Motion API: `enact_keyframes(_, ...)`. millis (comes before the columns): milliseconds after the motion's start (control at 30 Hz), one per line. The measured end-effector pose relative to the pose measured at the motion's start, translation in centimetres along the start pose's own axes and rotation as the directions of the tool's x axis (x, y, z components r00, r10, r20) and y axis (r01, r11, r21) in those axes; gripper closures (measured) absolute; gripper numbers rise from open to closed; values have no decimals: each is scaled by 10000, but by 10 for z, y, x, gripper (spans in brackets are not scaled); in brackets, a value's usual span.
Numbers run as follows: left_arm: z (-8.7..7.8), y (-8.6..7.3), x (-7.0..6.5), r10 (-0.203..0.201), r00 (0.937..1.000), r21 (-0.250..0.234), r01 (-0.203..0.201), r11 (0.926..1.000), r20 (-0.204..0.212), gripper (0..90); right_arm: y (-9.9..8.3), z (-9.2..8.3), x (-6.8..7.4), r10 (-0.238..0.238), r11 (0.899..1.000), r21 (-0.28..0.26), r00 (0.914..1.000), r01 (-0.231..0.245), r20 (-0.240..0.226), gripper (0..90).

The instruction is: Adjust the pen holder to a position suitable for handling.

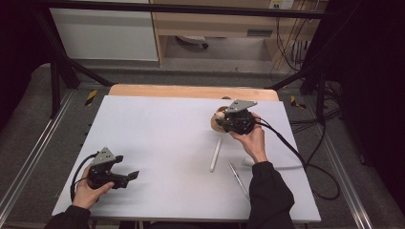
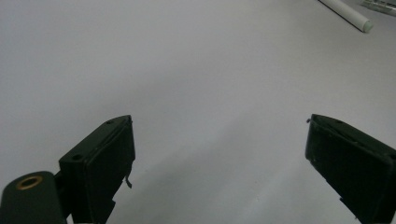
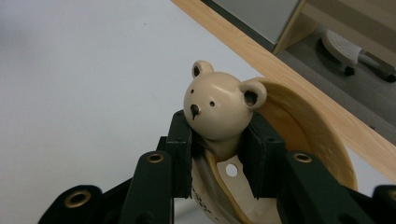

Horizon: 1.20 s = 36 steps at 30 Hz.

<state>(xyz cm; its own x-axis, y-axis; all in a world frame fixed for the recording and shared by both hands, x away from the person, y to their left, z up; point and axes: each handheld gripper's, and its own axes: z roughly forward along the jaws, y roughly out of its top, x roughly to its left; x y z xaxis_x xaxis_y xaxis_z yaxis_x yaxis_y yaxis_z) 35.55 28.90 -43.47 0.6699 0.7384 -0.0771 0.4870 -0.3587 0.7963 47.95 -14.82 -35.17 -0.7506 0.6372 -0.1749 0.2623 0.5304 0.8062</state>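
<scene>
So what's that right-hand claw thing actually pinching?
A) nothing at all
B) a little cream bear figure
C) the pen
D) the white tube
B: in the right gripper view, the right gripper has its jaws closed on the bear figure, just below its head.

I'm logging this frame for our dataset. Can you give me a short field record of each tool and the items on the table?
left tool: open, holding nothing, low over the white table
right tool: shut on bear figure, just below its head
white tube: lying on table, untouched
pen: lying beside the tube, untouched
</scene>
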Motion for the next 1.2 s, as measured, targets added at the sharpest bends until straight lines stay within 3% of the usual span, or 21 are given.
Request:
enact_keyframes(500, 1, 0, 0, -2, 10000, 28, 2, 10000, 10, 83, 19, 43, 34, -896, 9954, 268, 9915, 925, -941, 666)
enact_keyframes(700, 0, 0, 0, -14, 10000, 4, 14, 10000, 17, 83, 20, 58, 43, -1010, 9932, 446, 9876, 1071, -1202, 666)
enact_keyframes(900, 0, 0, 0, -22, 10000, 2, 22, 10000, 42, 83, 15, 72, 49, -832, 9930, 719, 9866, 940, -1402, 665)
enact_keyframes(1200, 0, 0, 0, -10, 10000, 10, 10, 10000, 34, 83, 12, 80, 55, -665, 9930, 852, 9842, 813, -1639, 665)
